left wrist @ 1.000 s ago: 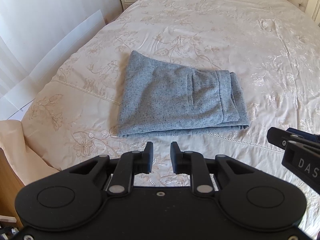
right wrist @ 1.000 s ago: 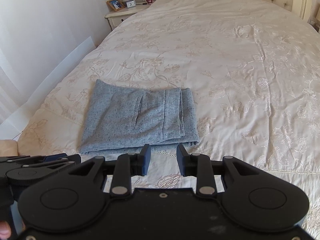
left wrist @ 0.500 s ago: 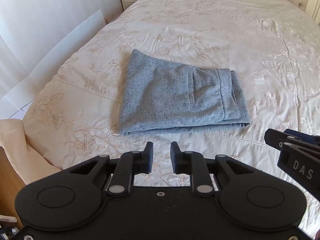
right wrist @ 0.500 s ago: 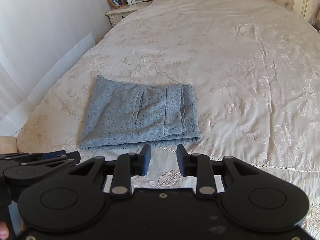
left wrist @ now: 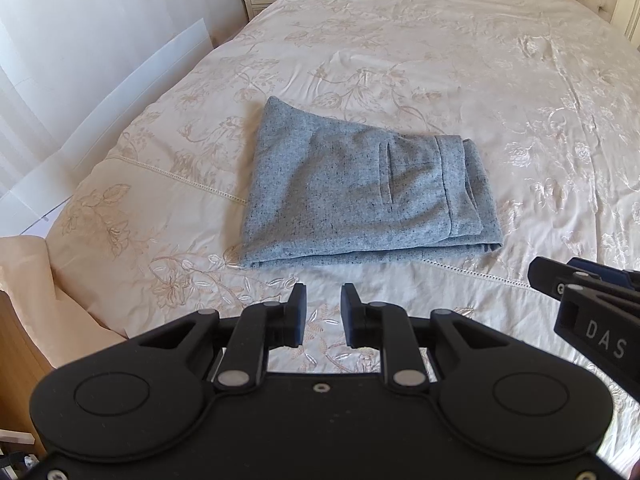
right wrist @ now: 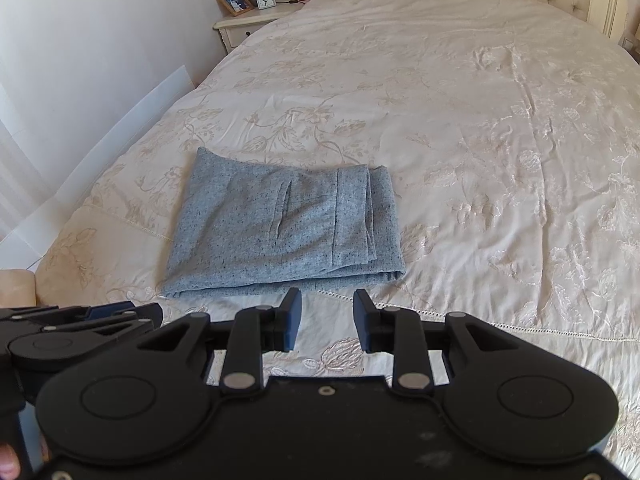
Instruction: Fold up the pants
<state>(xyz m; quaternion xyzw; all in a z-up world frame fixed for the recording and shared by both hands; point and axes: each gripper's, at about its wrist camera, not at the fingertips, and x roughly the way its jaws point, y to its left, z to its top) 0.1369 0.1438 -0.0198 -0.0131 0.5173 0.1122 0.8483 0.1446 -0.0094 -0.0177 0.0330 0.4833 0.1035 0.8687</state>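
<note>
On bedspread (left wrist: 460, 60), folded pants (left wrist: 360, 192) lie crosswise, waistband right; both tools parted, empty

pants (left wrist: 360, 196) | grey flecked wool | folded flat, pocket up | on bedspread

Left gripper (left wrist: 323, 304) and right gripper (right wrist: 327, 312) hover side by side, fingers parted, empty.
</note>
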